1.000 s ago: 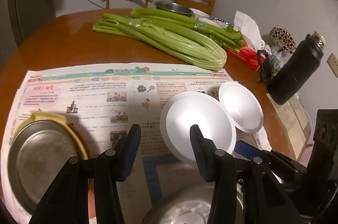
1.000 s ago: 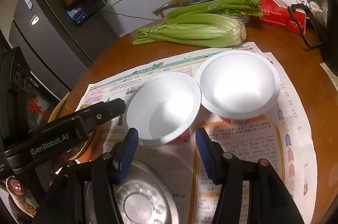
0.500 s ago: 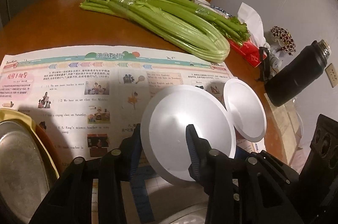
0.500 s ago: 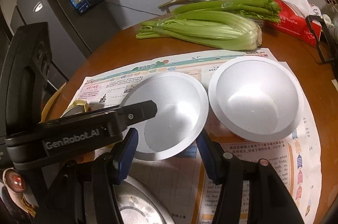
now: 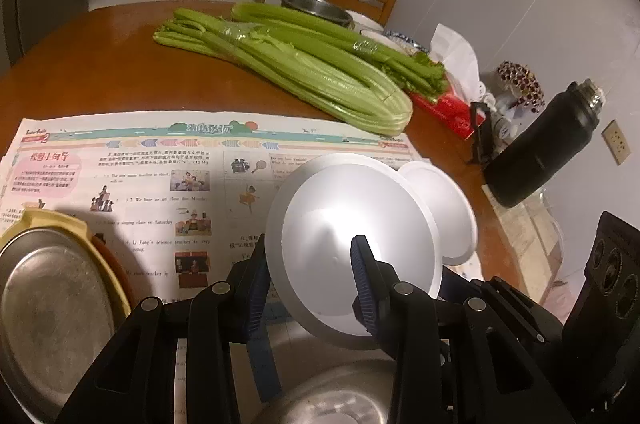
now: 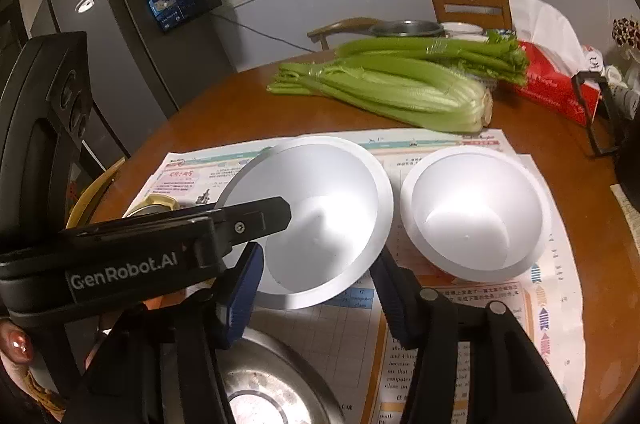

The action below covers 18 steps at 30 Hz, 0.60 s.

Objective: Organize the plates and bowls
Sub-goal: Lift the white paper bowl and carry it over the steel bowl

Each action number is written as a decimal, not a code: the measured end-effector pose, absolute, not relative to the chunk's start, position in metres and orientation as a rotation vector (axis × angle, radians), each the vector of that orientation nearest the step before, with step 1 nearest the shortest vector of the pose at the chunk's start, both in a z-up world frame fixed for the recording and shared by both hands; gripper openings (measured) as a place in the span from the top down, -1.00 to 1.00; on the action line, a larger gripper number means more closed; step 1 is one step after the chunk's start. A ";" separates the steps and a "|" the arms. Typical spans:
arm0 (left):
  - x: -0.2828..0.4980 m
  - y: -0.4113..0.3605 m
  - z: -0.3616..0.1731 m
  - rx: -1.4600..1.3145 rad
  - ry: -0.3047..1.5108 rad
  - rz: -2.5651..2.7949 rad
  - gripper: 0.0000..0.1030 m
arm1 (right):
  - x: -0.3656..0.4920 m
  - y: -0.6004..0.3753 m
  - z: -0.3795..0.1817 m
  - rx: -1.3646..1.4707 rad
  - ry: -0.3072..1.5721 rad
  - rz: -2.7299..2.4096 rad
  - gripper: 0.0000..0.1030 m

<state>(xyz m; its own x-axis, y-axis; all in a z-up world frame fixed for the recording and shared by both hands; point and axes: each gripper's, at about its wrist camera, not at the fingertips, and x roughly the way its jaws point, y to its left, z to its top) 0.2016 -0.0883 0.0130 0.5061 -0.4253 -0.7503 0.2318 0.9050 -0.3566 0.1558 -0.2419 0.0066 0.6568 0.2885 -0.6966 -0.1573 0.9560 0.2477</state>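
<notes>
**A:** Left wrist view first. What is the left gripper (image 5: 310, 244) doing?

**B:** Its jaws have just been closing, and they now pinch the wall of a white foam bowl (image 5: 352, 224), one finger inside and one behind. The bowl is tipped toward the camera, clear of the newspaper (image 5: 140, 163) that covers the table (image 5: 100, 63). A second foam bowl (image 5: 444, 207) shows just behind its right edge. Whether the two touch, I cannot tell from here.

**A:** Anything else close by?

**B:** A steel plate (image 5: 52, 304) on a yellow tray to the left, and a steel dish (image 5: 340, 396) under the fingers. Celery (image 5: 312, 75) lies farther back, well apart.

**A:** And the right wrist view?

**B:** The right gripper (image 6: 318, 256) has just drawn its jaws in as close as they come, and I see nothing pinched between them. The lifted bowl hangs above its fingers. The second bowl sits upright on the newspaper to the right, and this view shows a small gap between the two rims.

**A:** So which step is this?

**B:** I judge it the start of stacking: one bowl picked up, not yet nested.

**A:** What does the next move call for?

**B:** Carrying the held bowl over the second one, levelling it, then lowering it straight in before the jaws let go. Foam is light and dents easily, so the grip should be gentle and the descent centred.
</notes>
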 end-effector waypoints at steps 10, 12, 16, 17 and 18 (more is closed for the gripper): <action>0.172 -0.080 0.036 -0.227 0.916 -0.395 0.23 | 0.130 -0.234 0.032 0.137 0.762 0.266 -0.01; 0.165 -0.078 0.041 -0.227 0.906 -0.395 0.23 | 0.124 -0.232 0.036 0.133 0.754 0.271 -0.01; 0.153 -0.077 0.046 -0.226 0.897 -0.396 0.23 | 0.113 -0.231 0.042 0.139 0.747 0.280 -0.01; 0.150 -0.077 0.047 -0.227 0.895 -0.397 0.23 | 0.111 -0.230 0.043 0.140 0.747 0.282 -0.01; 0.147 -0.077 0.048 -0.226 0.894 -0.396 0.23 | 0.108 -0.230 0.044 0.142 0.747 0.284 -0.01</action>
<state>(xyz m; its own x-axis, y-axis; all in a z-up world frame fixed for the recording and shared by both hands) 0.1466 -0.0767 0.0481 0.5609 -0.4260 -0.7099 0.2401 0.9043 -0.3530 0.1077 -0.2304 0.0437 0.6978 0.3038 -0.6487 -0.2037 0.9524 0.2269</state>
